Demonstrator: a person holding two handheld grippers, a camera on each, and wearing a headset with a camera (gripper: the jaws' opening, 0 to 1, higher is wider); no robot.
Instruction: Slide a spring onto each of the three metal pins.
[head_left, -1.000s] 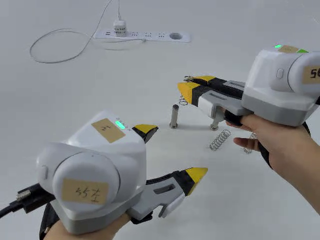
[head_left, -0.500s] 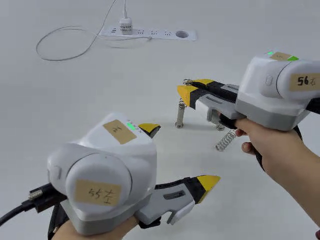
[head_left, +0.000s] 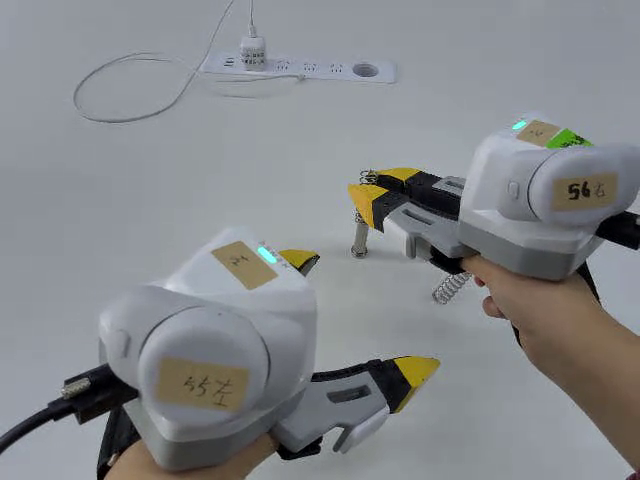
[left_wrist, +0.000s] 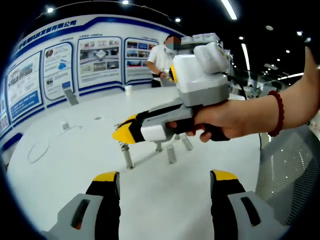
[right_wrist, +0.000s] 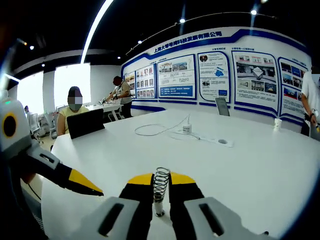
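Now the right gripper (right_wrist: 161, 180) pinches a spring (right_wrist: 160, 186) between its jaws, just above a metal pin (right_wrist: 159, 207). The left gripper (left_wrist: 165, 176) has its jaws wide apart.

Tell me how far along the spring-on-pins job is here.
Done: nothing visible; the pins in the left gripper view look bare. In hand: the right gripper holds a spring over a pin. Left: seat it, then the others; a loose spring lies on the table, the left gripper open.
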